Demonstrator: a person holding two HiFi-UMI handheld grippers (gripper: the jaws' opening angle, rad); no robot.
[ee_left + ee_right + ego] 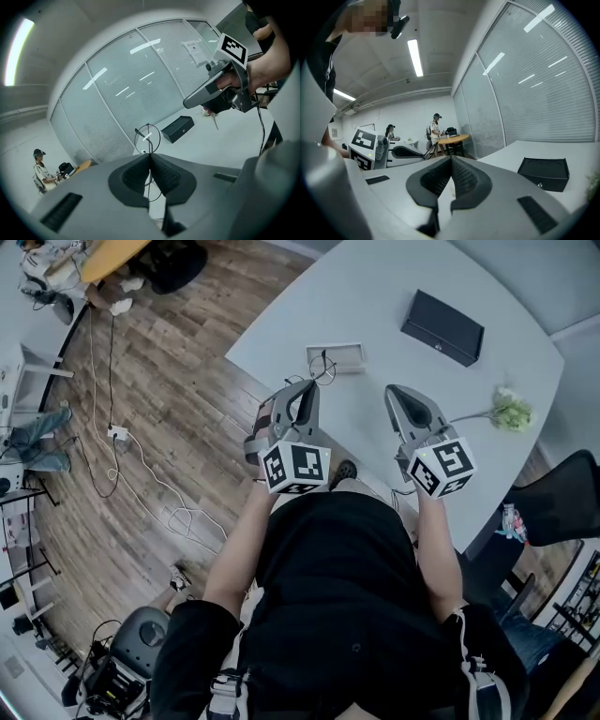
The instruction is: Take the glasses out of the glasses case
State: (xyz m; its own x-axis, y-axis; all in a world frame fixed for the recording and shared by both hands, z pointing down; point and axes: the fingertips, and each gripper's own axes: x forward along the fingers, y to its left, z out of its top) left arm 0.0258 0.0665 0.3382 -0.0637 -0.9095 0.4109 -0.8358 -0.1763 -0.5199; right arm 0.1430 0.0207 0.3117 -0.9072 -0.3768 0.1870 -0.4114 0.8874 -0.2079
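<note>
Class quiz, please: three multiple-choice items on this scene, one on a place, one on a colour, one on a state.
1. Where does the flower lie? A on the table; B on the floor; C on a chair.
2. What colour is the box? A white; B black; C red.
3. The left gripper has its jaws: A wide open; B shut on the glasses; C shut on the flower.

Answers: A, it rests on the white tabletop near the right edge; B, it is dark all over; B, the wire frame is pinched between the pads.
</note>
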